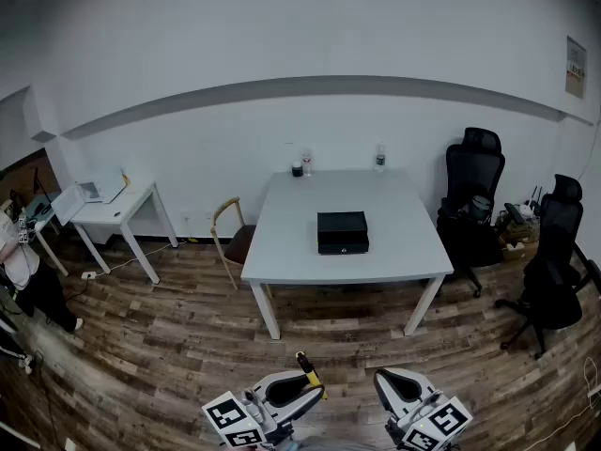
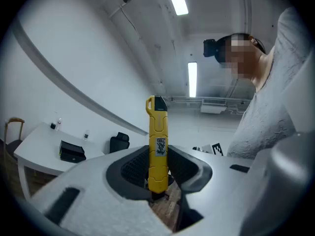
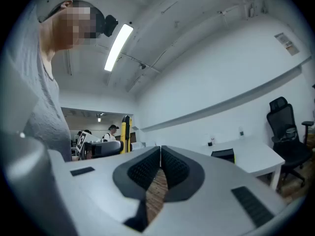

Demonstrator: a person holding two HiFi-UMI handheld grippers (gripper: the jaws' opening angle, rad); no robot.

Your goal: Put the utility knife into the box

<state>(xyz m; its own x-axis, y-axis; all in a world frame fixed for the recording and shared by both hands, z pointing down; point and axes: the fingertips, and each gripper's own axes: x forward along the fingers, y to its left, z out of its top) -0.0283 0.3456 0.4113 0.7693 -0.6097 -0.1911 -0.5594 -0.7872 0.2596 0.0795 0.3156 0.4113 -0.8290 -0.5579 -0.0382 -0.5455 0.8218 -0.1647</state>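
Note:
A yellow utility knife with a black tip stands upright between the pads of my left gripper, which is shut on it. In the head view the left gripper sits at the bottom edge with the knife sticking out of it. My right gripper is beside it, jaws shut with nothing between them. The black box lies closed on the white table, well ahead of both grippers. The knife also shows at the left of the right gripper view.
Two black office chairs stand to the right of the table, a wooden chair at its left. A small white desk is further left. Bottles stand at the table's far edge. Wooden floor lies between me and the table.

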